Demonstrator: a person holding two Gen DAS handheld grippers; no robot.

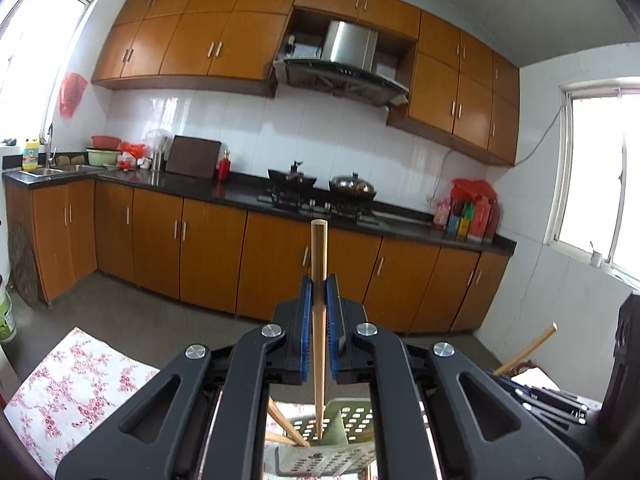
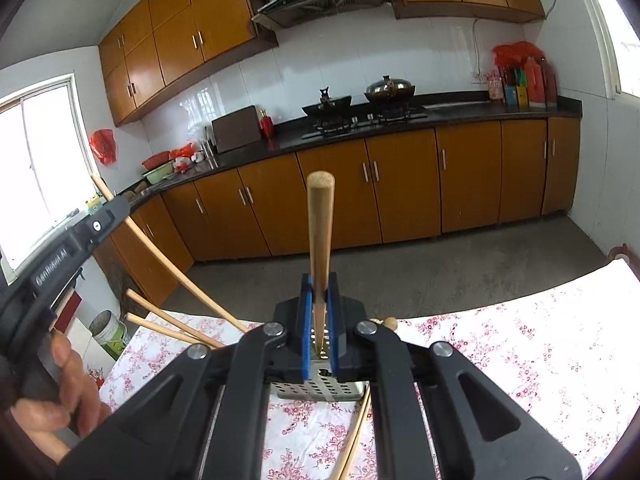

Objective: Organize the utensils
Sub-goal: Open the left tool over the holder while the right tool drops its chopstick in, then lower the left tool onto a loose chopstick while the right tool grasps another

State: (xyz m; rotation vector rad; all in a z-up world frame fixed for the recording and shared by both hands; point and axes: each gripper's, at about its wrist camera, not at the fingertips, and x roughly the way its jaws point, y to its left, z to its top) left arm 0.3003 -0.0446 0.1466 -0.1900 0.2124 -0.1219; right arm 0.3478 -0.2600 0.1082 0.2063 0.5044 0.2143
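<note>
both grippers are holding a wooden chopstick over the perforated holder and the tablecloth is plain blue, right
Not quite: the tablecloth is white with pink flowers, as the right wrist view shows. The left gripper and right gripper do each hold a wooden chopstick over the perforated holder.

Both wrist views close over floral table (image 2: 520, 340), facing kitchen counter (image 1: 240, 192); shared.
</note>
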